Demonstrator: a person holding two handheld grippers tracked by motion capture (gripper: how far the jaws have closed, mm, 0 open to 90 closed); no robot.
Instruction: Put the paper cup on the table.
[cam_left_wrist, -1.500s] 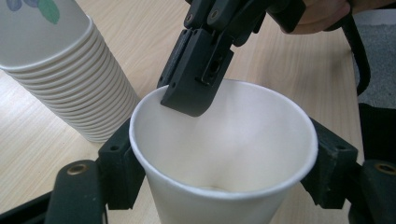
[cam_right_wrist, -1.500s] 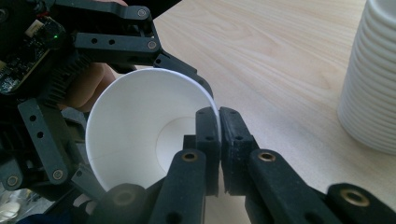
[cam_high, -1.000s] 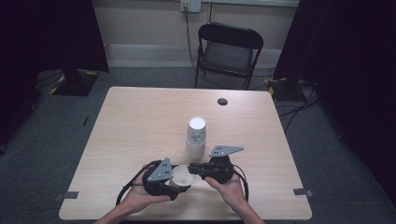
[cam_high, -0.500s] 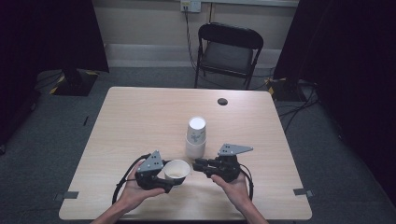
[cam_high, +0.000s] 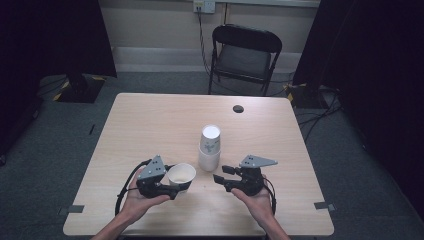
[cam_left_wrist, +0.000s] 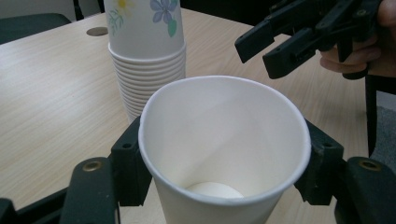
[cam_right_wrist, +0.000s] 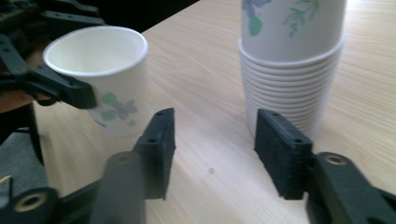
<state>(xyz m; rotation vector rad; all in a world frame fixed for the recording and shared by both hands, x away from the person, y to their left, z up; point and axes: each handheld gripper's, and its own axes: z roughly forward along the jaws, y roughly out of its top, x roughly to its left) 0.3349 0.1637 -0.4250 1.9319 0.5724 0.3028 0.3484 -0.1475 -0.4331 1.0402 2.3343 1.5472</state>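
Note:
A single white paper cup (cam_high: 181, 174) with a flower print stands upright, mouth up, in my left gripper (cam_high: 177, 186) near the table's front. The jaws have just been closing and press its sides; the left gripper view shows the cup (cam_left_wrist: 224, 135) pinched slightly oval. A stack of the same cups (cam_high: 209, 147), upside down, stands mid-table just behind. My right gripper (cam_high: 220, 174) points left at the cup, apart from it. Its jaws have just been opening, with nothing between them (cam_right_wrist: 212, 154). The held cup (cam_right_wrist: 105, 79) and the stack (cam_right_wrist: 292, 60) lie beyond them.
The wooden table (cam_high: 150, 125) has a dark round cable hole (cam_high: 238, 108) at its far right. A black folding chair (cam_high: 245, 55) stands behind the table. Cables run across the floor at the right, and dark curtains hang on both sides.
Both grippers met at the cup a second ago. The left one has since carried the cup a little leftward, and the right one has let go, opened and drawn back to the right.

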